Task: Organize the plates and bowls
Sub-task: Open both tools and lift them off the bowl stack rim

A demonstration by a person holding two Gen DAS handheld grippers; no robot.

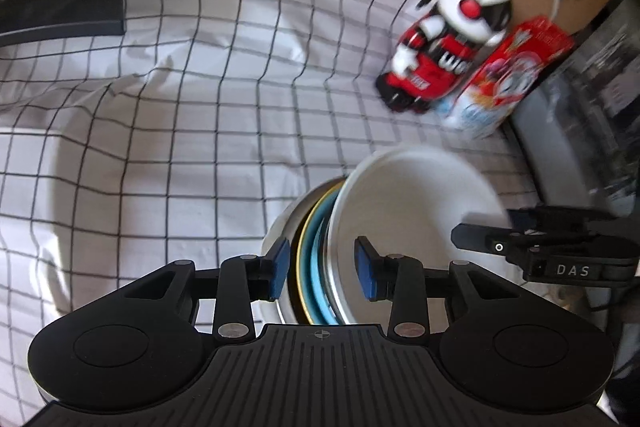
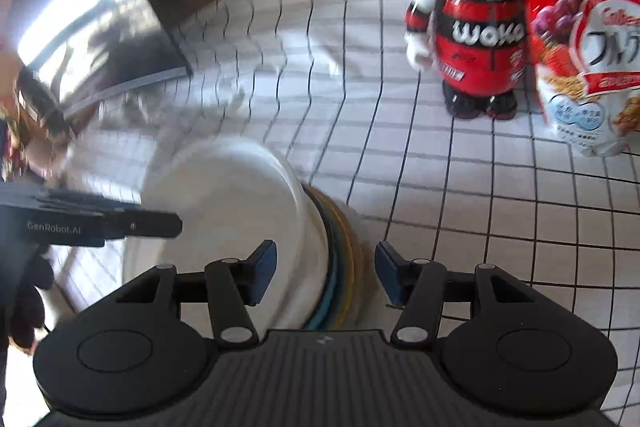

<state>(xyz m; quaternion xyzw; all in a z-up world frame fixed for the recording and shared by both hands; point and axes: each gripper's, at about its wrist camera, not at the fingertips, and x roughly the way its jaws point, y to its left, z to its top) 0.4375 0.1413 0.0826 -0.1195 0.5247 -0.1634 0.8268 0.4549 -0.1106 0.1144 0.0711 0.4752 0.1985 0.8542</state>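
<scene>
White grid-check cloth (image 1: 208, 115) covers the worktop in the left wrist view, wrinkled, tan wall behind. Dark flat box (image 1: 60, 11) at top left. Red-and-white robot toy (image 1: 448, 39) stands top right, red cereal bag (image 1: 508, 75) just beside it, both blurred. Stack of plates and bowls (image 1: 360, 235) sits low centre, seen on edge: white bowl (image 1: 416, 203) on the right side, light blue (image 1: 320, 255) and yellow-rimmed (image 1: 303, 247) pieces next to it, a metal-looking rim at the left. Left gripper (image 1: 322, 269) sits over the stack, blue pads partly apart, stack rims between them; pads not seen pressing on anything. Right gripper (image 1: 532, 247) comes in from the right edge against the white bowl's far side; its jaws not readable here.

Checked cloth (image 2: 440, 187) again in the right wrist view. Robot toy (image 2: 476, 27) and cereal bag (image 2: 584, 39) top right, touching or nearly so. Dark box (image 2: 120, 27) top left, blurred. White bowl (image 2: 232, 227) is on the left of the stack, blue and yellow rims (image 2: 340, 267) to its right. Right gripper (image 2: 326, 273) is half open, straddling the stack edge; contact with the pads cannot be told. Left gripper (image 2: 120, 223) enters from the left edge, tip over the bowl.
</scene>
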